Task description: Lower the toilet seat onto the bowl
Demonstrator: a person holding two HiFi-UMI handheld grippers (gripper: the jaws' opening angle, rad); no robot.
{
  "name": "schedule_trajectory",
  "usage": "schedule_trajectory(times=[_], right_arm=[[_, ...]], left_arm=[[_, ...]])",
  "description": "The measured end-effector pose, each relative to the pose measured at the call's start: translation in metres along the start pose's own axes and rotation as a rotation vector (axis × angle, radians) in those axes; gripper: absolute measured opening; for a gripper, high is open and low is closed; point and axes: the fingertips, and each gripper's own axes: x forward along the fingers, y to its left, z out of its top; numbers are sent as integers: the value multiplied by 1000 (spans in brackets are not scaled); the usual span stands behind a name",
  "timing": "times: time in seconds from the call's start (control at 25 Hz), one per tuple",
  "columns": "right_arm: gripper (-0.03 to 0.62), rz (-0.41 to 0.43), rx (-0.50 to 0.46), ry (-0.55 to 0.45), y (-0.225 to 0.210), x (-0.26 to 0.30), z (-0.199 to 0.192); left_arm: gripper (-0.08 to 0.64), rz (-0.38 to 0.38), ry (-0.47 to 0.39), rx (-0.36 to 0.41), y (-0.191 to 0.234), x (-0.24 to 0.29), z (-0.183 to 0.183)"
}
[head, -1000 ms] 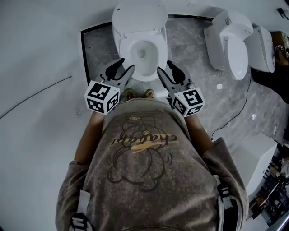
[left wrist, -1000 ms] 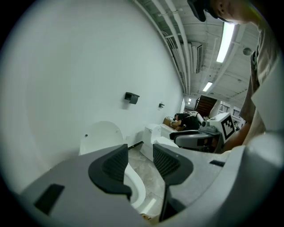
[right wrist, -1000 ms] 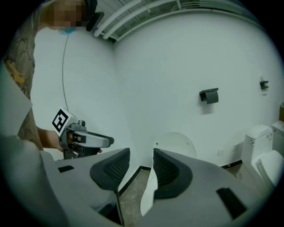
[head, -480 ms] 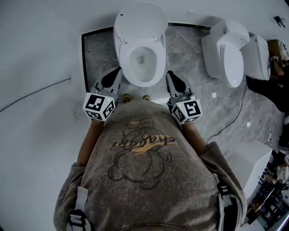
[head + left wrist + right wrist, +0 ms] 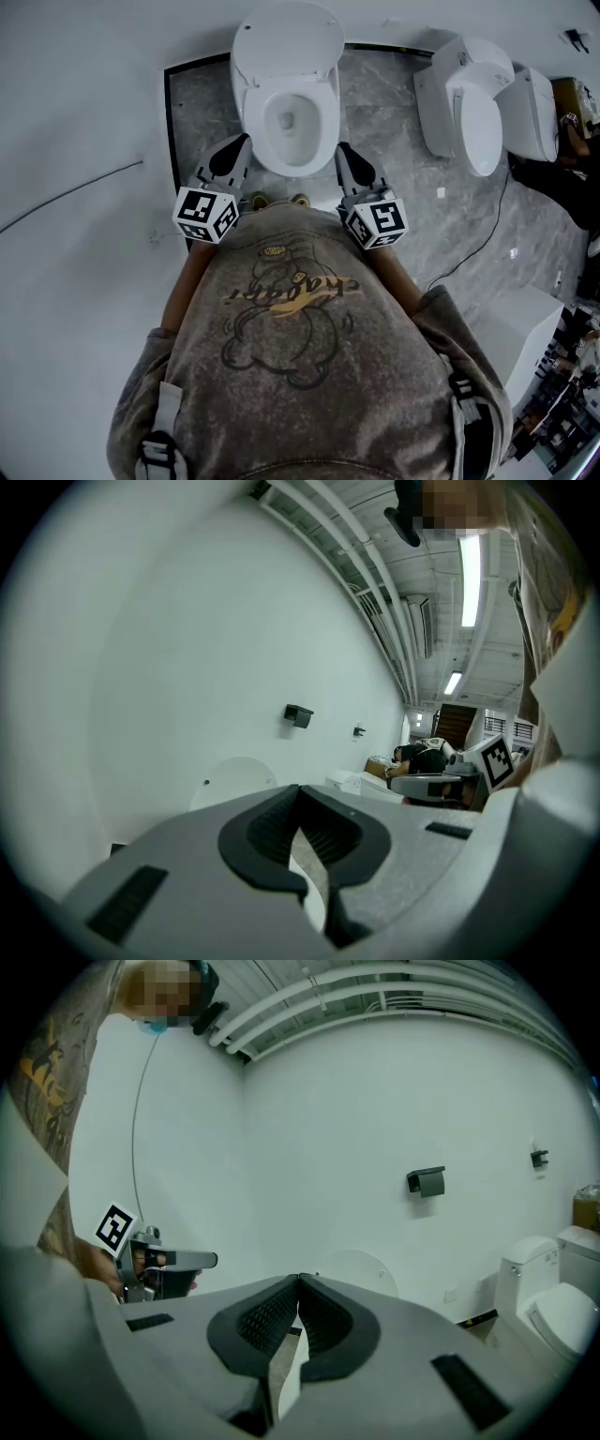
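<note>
Not started really: toilet seat (image 5: 286, 37) is standing up behind the bowl (image 5: 292, 122). My left gripper (image 5: 236, 146) and right gripper (image 5: 343, 150) flank the bowl, fingers (image 5: 270, 1321) pressed together, empty. Next I'd probably reach up and tip the seat forward gently.

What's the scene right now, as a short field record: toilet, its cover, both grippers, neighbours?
toilet: white ceramic toilet, bowl open, straight ahead of the person
cover: white oval cover raised upright; a separate seat ring cannot be told apart
left gripper: jaws together, nothing between them, by the bowl's left side
right gripper: jaws together, nothing between them, by the bowl's right side
neighbours: two more white toilets to the right
task state: cover not yet lowered
</note>
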Motion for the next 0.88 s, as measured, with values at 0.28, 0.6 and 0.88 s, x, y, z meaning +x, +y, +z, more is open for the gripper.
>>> schedule_trajectory(times=[0.28,0.6,0.88], right_arm=[[26,-6,12,-10,3,3,2],[26,-4,14,-14,-3,8,7],[26,1,15,-11,-3,7,4]], left_arm=[[9,2,-1,-13,1,-4,-1],[9,18,5,-24,5,0,2],[9,33,1,-38,6,-2,-1]])
